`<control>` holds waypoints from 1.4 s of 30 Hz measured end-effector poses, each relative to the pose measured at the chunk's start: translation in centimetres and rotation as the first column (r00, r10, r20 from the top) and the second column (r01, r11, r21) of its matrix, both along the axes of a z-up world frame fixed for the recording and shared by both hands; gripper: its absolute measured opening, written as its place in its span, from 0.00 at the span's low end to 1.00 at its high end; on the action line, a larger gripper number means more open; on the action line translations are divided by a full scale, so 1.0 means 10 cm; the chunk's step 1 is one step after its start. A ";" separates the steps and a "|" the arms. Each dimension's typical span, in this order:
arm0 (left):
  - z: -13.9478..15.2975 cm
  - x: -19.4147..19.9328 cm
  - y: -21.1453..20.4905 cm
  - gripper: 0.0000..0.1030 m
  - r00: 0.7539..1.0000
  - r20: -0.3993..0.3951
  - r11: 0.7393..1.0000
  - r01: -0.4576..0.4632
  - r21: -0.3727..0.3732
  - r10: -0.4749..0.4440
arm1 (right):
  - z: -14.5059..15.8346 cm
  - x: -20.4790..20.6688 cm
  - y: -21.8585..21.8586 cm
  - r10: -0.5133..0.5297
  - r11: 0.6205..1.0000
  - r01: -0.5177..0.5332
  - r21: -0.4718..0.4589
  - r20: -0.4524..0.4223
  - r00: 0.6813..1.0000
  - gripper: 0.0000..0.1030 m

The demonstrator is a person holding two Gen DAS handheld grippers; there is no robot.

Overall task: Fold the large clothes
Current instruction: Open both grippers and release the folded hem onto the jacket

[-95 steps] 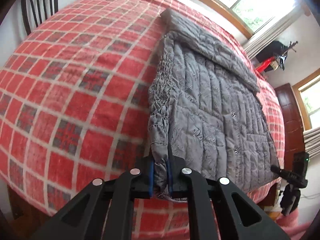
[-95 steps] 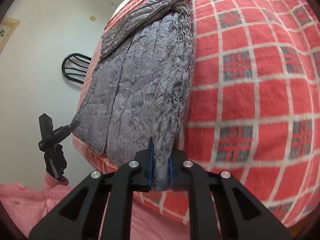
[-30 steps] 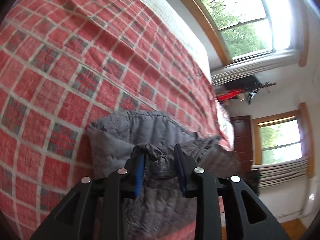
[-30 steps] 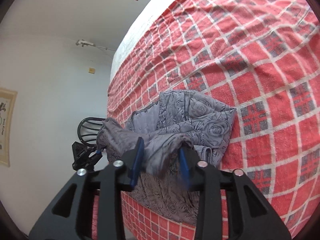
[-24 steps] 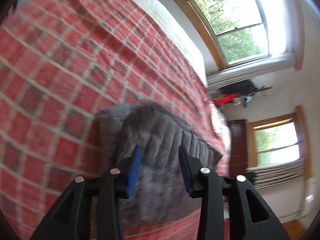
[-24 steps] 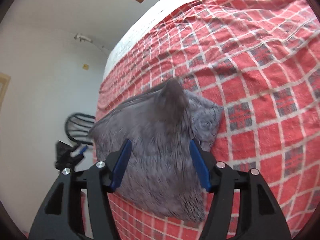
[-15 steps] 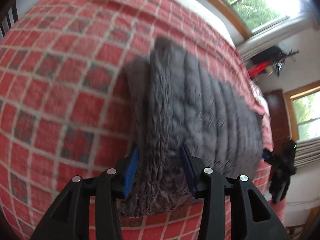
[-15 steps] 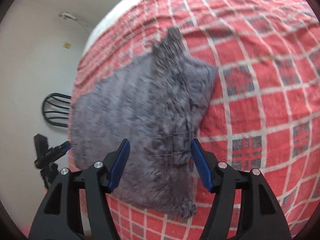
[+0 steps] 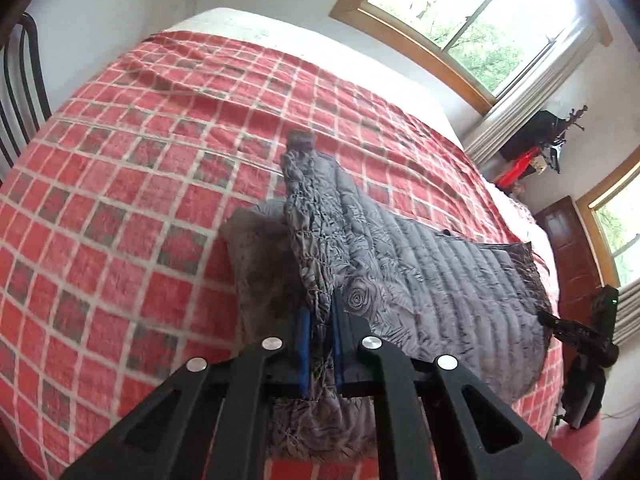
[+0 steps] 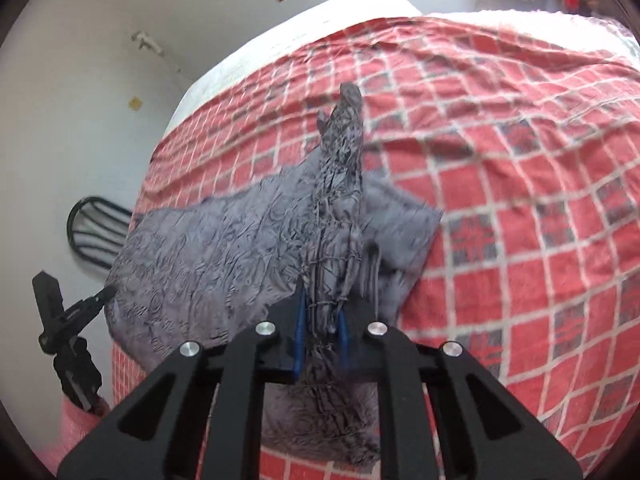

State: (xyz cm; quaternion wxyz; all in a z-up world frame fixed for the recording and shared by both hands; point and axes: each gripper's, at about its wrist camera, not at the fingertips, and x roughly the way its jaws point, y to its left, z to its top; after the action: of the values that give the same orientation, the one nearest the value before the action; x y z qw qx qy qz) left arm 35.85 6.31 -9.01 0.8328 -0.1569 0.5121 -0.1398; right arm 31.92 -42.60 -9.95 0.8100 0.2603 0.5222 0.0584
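Observation:
A grey quilted jacket (image 9: 420, 272) lies folded on the bed. My left gripper (image 9: 320, 320) is at its near left edge, jaws closing, with the blue pads pinching the gathered, ruched seam. In the right wrist view the same jacket (image 10: 208, 256) spreads out to the left. My right gripper (image 10: 322, 312) is closing on the bunched seam at the opposite edge, and fabric fills the gap between its pads. A lower layer of the jacket sticks out beside each grip.
The red plaid bedspread (image 9: 120, 200) (image 10: 520, 240) covers the bed all round the jacket. A black chair (image 9: 20, 80) (image 10: 92, 232) stands by the wall. Windows (image 9: 460, 12) are behind the bed. A pink sleeve (image 10: 80, 432) shows at the bed's near edge.
Both grippers let go of the jacket's folded-over end and stood open over it. They then drew back along its sides, and now each is shut on a gathered side seam.

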 end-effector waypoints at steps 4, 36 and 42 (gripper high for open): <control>-0.50 0.15 -0.08 0.09 0.995 -0.095 0.994 0.005 0.106 0.005 | -0.37 0.11 -0.02 -0.015 1.000 0.014 -0.009 -0.093 0.996 0.11; -0.52 0.14 -1.49 0.25 0.963 -0.114 0.939 0.265 0.217 -0.246 | -0.44 0.28 1.43 0.162 0.954 -0.204 -0.219 -0.196 0.967 0.28; -0.73 0.14 -1.48 0.26 0.959 -0.119 0.938 0.277 0.208 -0.257 | -0.69 0.29 1.42 0.136 0.961 -0.176 -0.212 -0.188 0.973 0.28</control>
State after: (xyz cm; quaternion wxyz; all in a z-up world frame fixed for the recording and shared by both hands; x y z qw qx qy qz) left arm 37.22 -8.47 -16.34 0.7946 0.0023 0.5780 -0.1859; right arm 34.80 -28.37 -16.86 0.7794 0.1277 0.6121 0.0394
